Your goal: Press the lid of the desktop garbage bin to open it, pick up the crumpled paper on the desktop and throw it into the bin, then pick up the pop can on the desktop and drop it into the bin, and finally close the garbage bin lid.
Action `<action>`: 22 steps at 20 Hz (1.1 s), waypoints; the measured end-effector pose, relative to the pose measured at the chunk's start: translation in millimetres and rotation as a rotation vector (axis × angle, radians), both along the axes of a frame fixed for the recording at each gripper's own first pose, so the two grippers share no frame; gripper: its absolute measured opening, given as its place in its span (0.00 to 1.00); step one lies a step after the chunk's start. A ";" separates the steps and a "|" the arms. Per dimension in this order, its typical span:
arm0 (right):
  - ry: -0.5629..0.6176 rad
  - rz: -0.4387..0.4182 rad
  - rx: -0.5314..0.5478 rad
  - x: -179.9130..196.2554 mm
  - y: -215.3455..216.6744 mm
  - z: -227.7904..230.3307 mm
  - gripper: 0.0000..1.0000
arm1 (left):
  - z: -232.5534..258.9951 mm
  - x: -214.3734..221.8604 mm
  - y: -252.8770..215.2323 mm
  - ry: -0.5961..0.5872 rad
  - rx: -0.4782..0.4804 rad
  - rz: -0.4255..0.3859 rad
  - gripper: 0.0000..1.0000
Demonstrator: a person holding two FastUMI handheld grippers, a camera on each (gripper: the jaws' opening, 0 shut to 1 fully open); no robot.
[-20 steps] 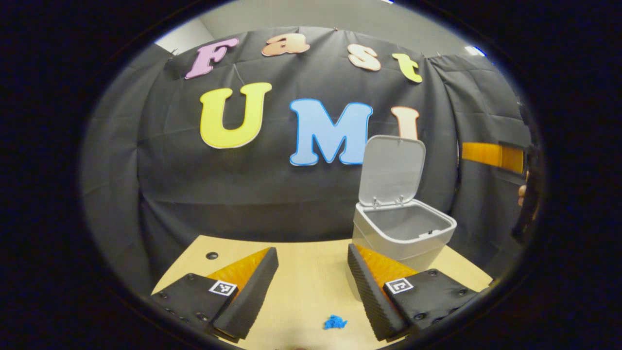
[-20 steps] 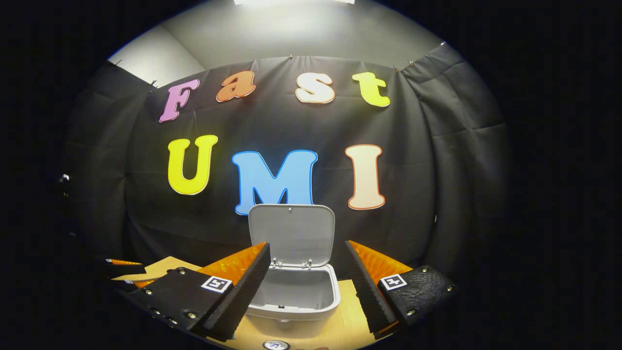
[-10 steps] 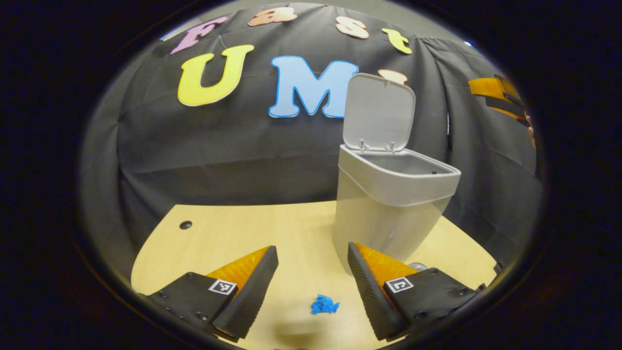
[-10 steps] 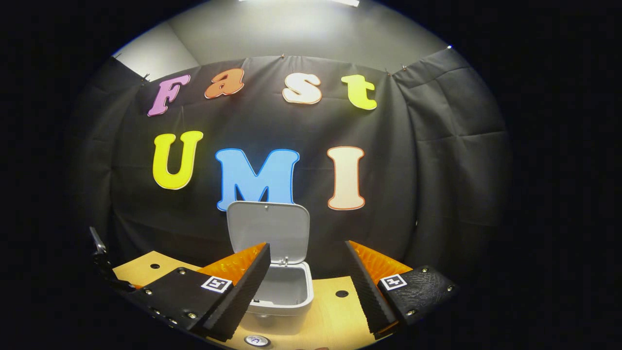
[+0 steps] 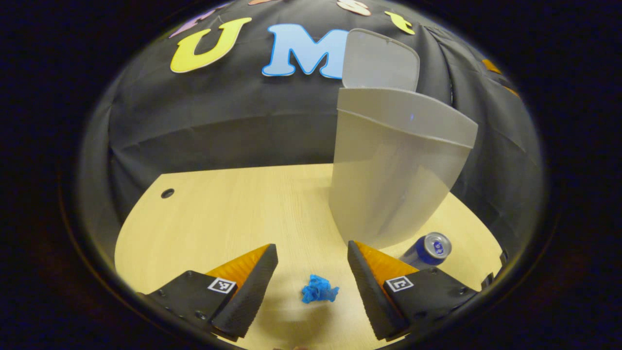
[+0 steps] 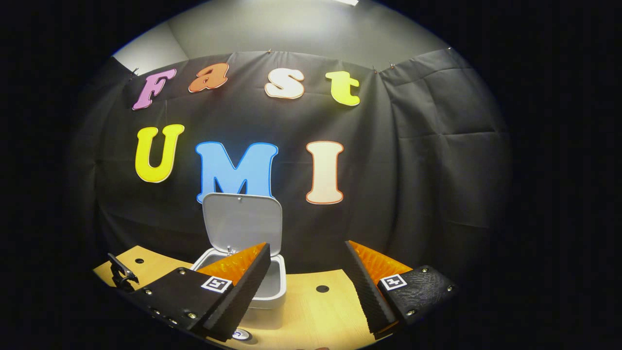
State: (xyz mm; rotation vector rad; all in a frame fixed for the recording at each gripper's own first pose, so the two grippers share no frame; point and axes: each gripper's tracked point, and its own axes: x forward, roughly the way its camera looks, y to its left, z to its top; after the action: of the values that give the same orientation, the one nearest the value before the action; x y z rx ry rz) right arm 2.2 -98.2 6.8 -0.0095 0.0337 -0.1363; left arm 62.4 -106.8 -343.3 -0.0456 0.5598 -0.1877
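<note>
Left gripper (image 5: 312, 272) low over the desk (image 5: 233, 209), jaws wide, with the crumpled paper (image 5: 319, 289) lying between its fingers.

The blue crumpled paper rests on the desk, apart from both fingers and touching neither. Just beyond the gripper stands the grey garbage bin (image 5: 393, 180), its lid (image 5: 380, 59) raised upright against the black cloth wall. The pop can (image 5: 427, 249) lies on its side on the desk beside the bin's base, its top end facing the camera, just behind the right-hand finger. In the right gripper view, the right gripper (image 6: 307, 279) is held higher, jaws also wide and holding nothing; the open bin (image 6: 243, 253) sits behind its left-hand finger, lid (image 6: 242, 221) up, and the can's top (image 6: 240, 334) peeks at the bottom edge.
</note>
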 end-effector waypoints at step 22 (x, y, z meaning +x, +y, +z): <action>0.062 -0.052 0.049 2.8 -32.2 -24.7 0.95 | -107.0 -9.9 -0.5 0.201 0.062 0.042 0.88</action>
State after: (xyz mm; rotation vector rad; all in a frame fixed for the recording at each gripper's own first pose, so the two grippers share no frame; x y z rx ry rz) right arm 5.0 -130.4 -17.9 0.0359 0.0994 -0.1874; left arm 52.5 -107.3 -450.3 -0.0155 0.7638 -0.1253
